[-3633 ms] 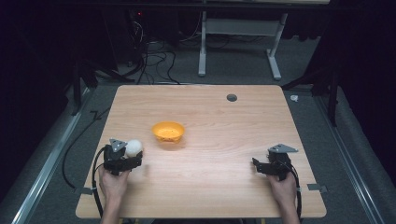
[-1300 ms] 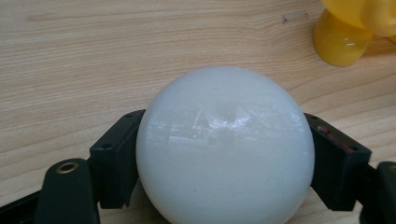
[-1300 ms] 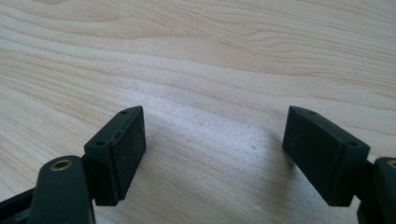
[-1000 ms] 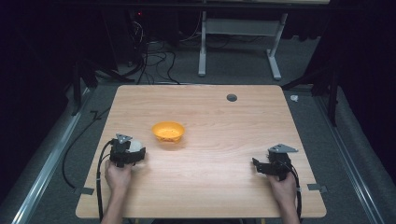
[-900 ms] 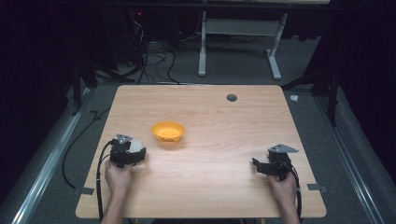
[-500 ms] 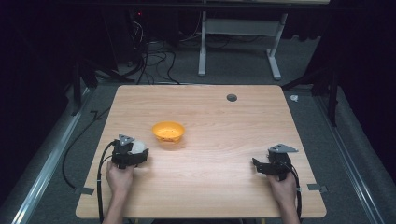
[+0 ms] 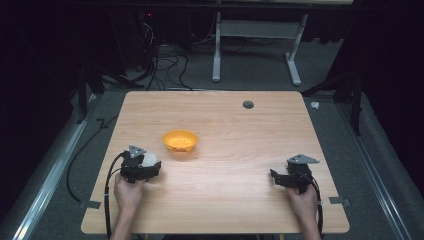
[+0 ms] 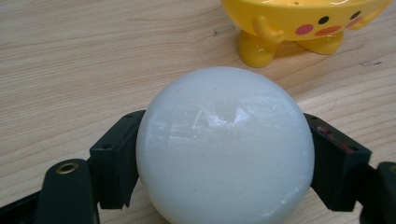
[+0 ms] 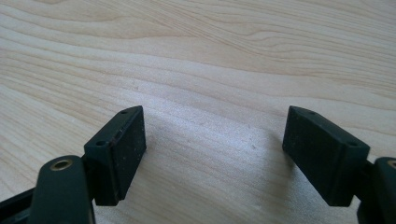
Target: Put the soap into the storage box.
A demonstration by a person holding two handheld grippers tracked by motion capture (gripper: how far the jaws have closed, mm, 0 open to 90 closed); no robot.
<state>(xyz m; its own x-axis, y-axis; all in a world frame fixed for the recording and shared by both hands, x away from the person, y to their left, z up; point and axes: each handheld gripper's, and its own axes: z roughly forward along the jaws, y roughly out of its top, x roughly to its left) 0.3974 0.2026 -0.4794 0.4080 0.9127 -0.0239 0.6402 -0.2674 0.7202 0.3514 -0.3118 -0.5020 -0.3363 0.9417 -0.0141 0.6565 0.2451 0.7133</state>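
A white ball sits between the two black jaws of my left gripper, which is shut on it, low over the wooden table. In the high view the left gripper holds the white ball at the table's front left. Just beyond and to its right stands a yellow bowl; the yellow bowl has a duck face and small feet. My right gripper rests at the front right, held by the person's hand. Its jaws stand wide apart, the right gripper open over bare wood.
The wooden table has a small dark round hole near its far edge. Cables trail off the front left. Dark floor, cables and a white desk frame lie beyond the table.
The left gripper has turned and shifted slightly right toward the bowl with the ball in it. The right gripper has stayed still.
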